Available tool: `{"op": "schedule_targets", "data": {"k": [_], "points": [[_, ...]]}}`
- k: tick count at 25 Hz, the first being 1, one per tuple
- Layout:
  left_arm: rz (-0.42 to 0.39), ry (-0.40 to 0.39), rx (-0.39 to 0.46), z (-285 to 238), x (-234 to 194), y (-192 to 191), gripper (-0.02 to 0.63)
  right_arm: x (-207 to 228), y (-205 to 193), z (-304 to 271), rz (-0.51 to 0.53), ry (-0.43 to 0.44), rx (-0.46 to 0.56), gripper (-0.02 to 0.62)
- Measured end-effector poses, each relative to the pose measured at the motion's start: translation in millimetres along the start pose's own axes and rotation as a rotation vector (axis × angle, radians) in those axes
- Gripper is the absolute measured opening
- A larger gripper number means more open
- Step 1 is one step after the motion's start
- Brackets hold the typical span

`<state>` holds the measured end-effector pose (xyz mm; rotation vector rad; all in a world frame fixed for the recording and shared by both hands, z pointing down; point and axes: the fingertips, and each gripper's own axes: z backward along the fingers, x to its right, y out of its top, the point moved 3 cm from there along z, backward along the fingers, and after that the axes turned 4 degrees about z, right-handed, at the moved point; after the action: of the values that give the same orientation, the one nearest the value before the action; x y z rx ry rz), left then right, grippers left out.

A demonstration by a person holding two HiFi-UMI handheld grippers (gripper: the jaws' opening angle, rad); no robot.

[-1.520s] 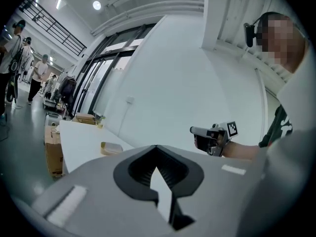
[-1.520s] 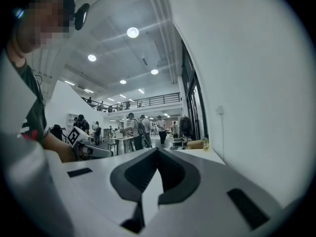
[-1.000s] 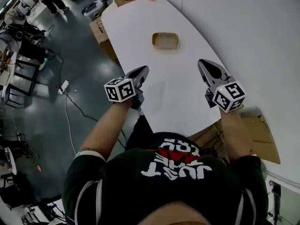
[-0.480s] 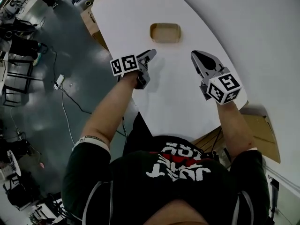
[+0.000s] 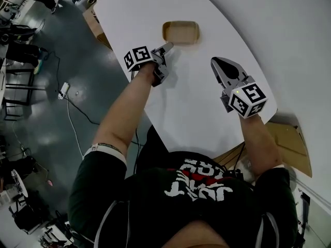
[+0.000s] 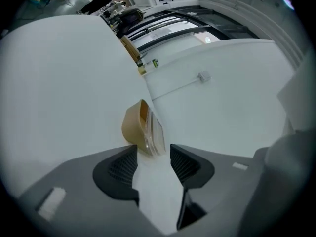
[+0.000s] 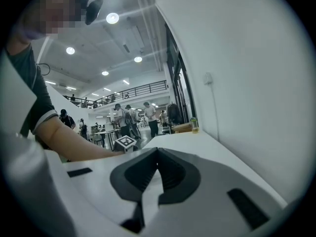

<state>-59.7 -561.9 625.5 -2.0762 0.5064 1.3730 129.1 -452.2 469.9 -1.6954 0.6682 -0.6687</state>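
shallow tan container (image 5: 180, 32) with a clear lid, lying near the far end of the white table (image 5: 196, 102); left gripper (image 5: 166, 47) over the table's left edge, jaws parted moderately, empty, tips just short of the container; right gripper (image 5: 220, 63) over the table's right side, jaws pressed together on nothing

This is looking like an open workshop hall: beyond the white table (image 7: 197, 144), people (image 7: 129, 118) are standing around workbenches under a railed mezzanine (image 7: 133, 90), and beside the table, cables (image 5: 72, 120) are trailing across grey floor.
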Motion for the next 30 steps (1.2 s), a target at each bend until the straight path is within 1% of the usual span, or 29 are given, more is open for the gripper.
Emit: {"op": "schedule_targets", "data": {"k": [3,10,11,13,15,17,20,25,30], "points": [[0.023,-0.011,-0.003,-8.9,-1.4,-3.0,0.196,2.2,-0.6,0.2,-0.011,-0.001,0.006,0.006],[0.078,0.000,-0.001,-21.4,-5.8,-3.3,0.192,5.2,-0.8,-2.8,-0.022,0.002,0.009,0.006],[0.082,0.002,-0.004,-22.4,-7.1,-4.3,0.183,6.2,-2.2,-2.9,-0.024,0.000,0.008,0.006],[0.084,0.012,0.001,-22.4,-10.8,-4.5,0.139,7.9,-5.1,-4.1,-0.028,-0.002,0.005,0.006],[0.084,0.021,0.023,-20.7,-13.4,-1.6,0.093,8.7,-6.6,-5.2,-0.031,-0.002,0.002,0.006],[0.096,0.016,0.043,-20.2,-13.9,1.3,0.085,9.9,-7.2,-6.2,-0.032,0.000,0.001,0.006],[0.122,-0.012,0.060,-20.3,-10.6,3.7,0.068,12.7,-7.9,-6.6,-0.034,0.000,-0.001,0.006],[0.159,-0.085,0.093,-11.0,3.8,6.1,0.051,10.6,-1.0,-2.8,-0.032,-0.003,-0.002,0.006],[0.163,-0.152,0.140,-2.0,17.4,13.8,0.048,13.7,4.5,1.7,-0.022,-0.013,-0.002,0.006]]}}
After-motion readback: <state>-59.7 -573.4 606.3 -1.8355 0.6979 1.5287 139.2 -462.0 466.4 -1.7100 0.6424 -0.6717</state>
